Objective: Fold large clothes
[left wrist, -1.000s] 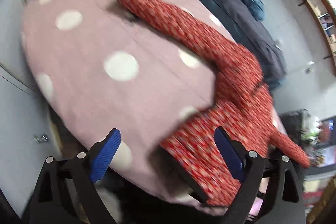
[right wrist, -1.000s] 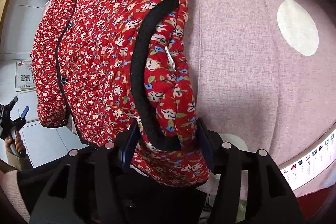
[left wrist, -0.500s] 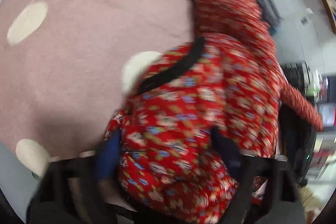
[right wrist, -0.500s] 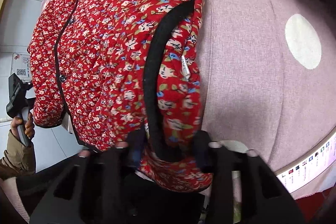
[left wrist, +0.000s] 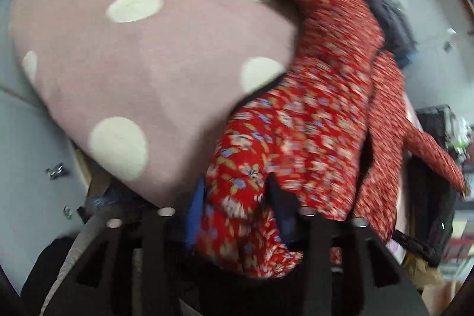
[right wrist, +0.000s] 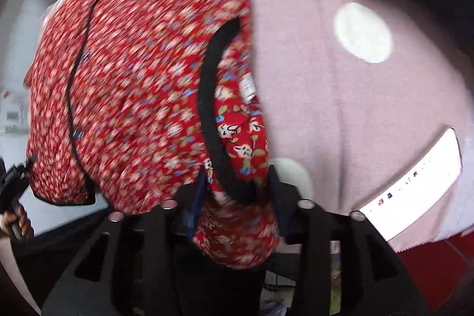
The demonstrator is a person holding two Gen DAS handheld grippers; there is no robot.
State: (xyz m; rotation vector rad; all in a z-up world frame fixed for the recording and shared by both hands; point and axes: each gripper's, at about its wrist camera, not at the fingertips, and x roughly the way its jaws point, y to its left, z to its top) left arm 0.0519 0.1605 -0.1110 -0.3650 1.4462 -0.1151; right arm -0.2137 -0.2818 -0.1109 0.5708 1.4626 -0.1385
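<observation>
jacket (left wrist: 311, 120) spread on dotted cloth (left wrist: 148, 64), long axis running away from both hands | left gripper (left wrist: 237, 197) closing on near hem corner | right gripper (right wrist: 237, 185) opening, black-edged collar between its fingers

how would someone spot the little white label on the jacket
Find the pink cloth with white dots, then the red floral jacket lying on it. Follow its black neckline trim to the inner collar: the white label is the only plain white patch on the print.
</observation>
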